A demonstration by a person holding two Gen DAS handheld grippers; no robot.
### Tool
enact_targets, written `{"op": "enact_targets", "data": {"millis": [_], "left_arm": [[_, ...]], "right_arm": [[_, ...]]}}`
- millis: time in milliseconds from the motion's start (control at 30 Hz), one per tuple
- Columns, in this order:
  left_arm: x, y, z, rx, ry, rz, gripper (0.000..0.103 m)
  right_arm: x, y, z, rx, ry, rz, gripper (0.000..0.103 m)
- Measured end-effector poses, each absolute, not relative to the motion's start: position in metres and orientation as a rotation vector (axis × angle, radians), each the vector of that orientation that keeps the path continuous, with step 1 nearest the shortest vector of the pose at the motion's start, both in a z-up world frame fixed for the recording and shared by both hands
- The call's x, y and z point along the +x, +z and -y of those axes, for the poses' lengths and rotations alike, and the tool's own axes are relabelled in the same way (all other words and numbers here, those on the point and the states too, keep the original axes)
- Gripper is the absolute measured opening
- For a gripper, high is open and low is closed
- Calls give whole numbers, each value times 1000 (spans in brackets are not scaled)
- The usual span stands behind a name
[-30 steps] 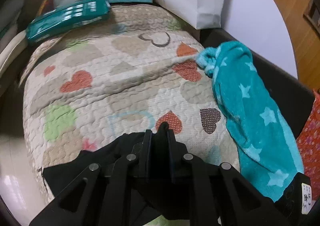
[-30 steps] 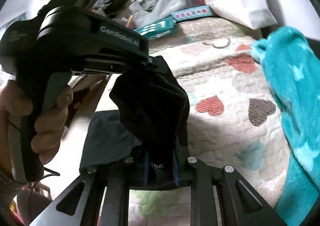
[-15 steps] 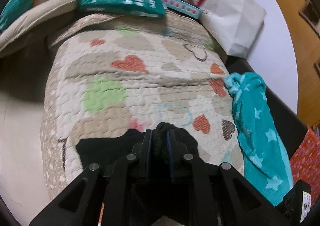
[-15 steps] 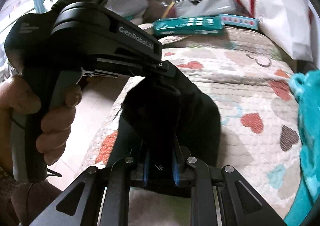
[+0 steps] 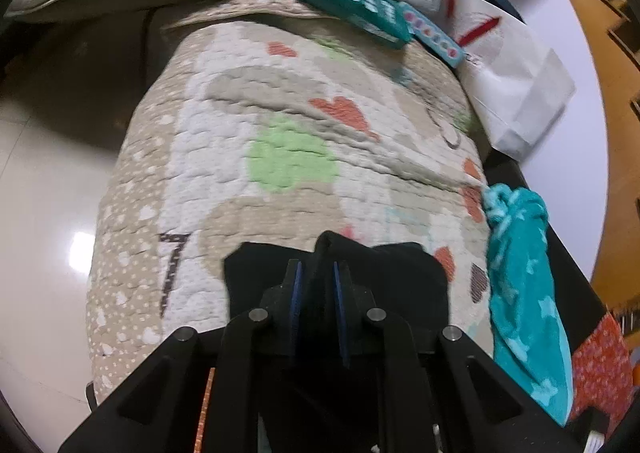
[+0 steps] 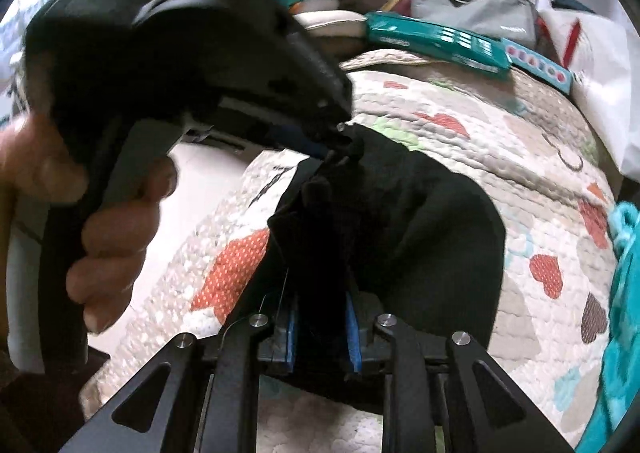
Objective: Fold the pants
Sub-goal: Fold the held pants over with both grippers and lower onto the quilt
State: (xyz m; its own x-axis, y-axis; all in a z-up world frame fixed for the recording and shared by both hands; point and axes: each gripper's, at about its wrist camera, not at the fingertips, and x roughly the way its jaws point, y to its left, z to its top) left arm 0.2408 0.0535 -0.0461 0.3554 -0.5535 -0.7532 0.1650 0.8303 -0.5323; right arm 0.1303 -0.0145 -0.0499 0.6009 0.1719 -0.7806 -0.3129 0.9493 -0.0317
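Note:
The black pants [image 5: 404,277] hang bunched over the near end of a heart-patterned quilt [image 5: 280,113]. My left gripper [image 5: 316,269] is shut on a raised fold of the cloth, which fills the gap between its blue pads. In the right wrist view the pants [image 6: 420,221] drape from the left gripper [image 6: 340,133], held by a hand [image 6: 116,221], down to my right gripper [image 6: 320,301]. The right jaws are opening, with black cloth still packed between the blue pads. The lower part of the pants is hidden behind the gripper frames.
A teal star towel [image 5: 524,285] lies along the quilt's right side. At the far end lie a teal box [image 5: 340,1], a grey bag [image 6: 472,9] and a white paper bag [image 5: 516,85]. Shiny floor [image 5: 48,193] lies off the left edge.
Both grippers have carried the pants left across the quilt and lower, rolling as they went. The cloth now rests nearer the quilt's left edge, by the number seven.

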Motion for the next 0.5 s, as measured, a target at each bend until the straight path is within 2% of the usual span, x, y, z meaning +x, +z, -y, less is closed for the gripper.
{"op": "enact_targets", "data": {"millis": [100, 133, 200, 233, 267, 333, 500], "left_arm": [[241, -60, -68, -454, -442, -1137, 23], [240, -64, -75, -485, -424, -1143, 28], [237, -72, -93, -564, -386, -1148, 33], [236, -75, -100, -598, -369, -1144, 33], [234, -77, -109, -640, -351, -1137, 33], [227, -82, -130, -720, -315, -1118, 35], [207, -81, -159, -826, -258, -1068, 35]], "right_arm": [[122, -59, 2, -261, 286, -869, 27], [119, -61, -1, -288, 287, -864, 29], [110, -67, -8, -359, 296, -851, 35], [104, -69, -13, -401, 306, -837, 43], [100, -71, -17, -430, 315, -828, 57], [86, -74, -26, -492, 353, -803, 79], [58, -73, -37, -611, 421, -751, 81]]}}
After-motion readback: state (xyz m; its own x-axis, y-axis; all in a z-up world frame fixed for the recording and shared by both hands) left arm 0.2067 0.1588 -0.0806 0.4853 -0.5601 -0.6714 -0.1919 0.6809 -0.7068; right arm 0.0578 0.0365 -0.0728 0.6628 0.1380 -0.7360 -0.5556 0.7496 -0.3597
